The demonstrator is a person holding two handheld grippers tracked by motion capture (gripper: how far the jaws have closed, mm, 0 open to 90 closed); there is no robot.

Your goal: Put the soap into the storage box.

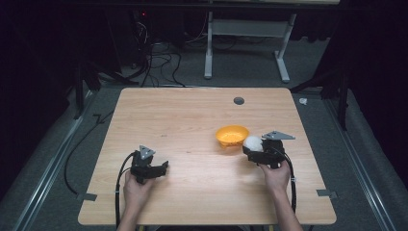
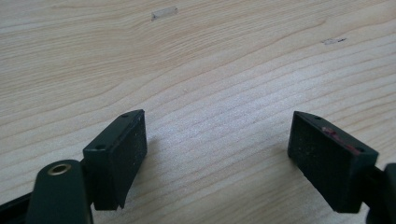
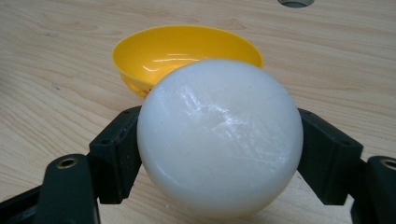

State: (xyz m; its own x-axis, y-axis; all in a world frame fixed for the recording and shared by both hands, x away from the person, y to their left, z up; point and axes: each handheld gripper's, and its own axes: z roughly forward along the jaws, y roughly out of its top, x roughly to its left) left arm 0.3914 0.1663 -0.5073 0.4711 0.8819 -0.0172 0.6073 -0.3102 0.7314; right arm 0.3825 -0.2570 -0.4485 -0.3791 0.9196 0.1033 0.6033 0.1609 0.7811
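My left tongs sit low over the wooden worktop at its near left, jaws spread wide with bare wood between them. To the right of the middle stands a yellow bowl, upright. Just beside its right rim, my right tongs are clenched on a white ball, 1 jaw against each side, the ball held near the bowl's edge.
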